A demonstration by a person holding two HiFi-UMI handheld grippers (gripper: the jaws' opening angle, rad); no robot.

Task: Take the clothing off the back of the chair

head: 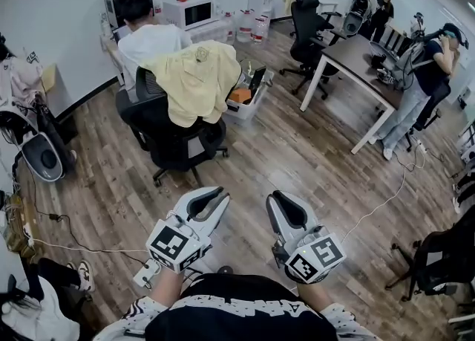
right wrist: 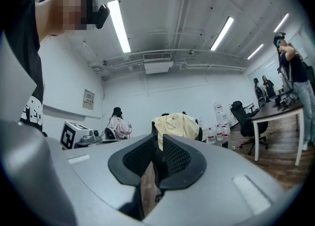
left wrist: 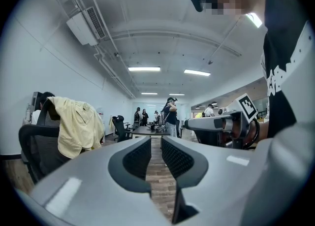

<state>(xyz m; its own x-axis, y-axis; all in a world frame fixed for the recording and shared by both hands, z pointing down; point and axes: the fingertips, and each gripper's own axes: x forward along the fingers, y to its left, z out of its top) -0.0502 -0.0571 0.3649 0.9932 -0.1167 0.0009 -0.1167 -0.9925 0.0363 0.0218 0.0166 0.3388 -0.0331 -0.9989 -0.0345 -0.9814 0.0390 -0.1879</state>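
Wood floor point(head: 297, 161) separates yellow shirt point(head: 194, 79) from left gripper point(head: 214, 197) and right gripper point(head: 282, 198), jaws slightly parted.

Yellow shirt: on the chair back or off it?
On it. The yellow shirt hangs draped over the back of the black chair, with neither gripper touching it.

This is an open-plan office. Black swivel chairs point(head: 174, 143) stand on a wood-plank floor point(head: 297, 161), with a long dark desk point(head: 349, 56) on white legs toward its right edge. A microwave point(head: 191, 13) and water bottles point(head: 249, 26) line its far edge, under ceiling strip lights point(left wrist: 144, 69).
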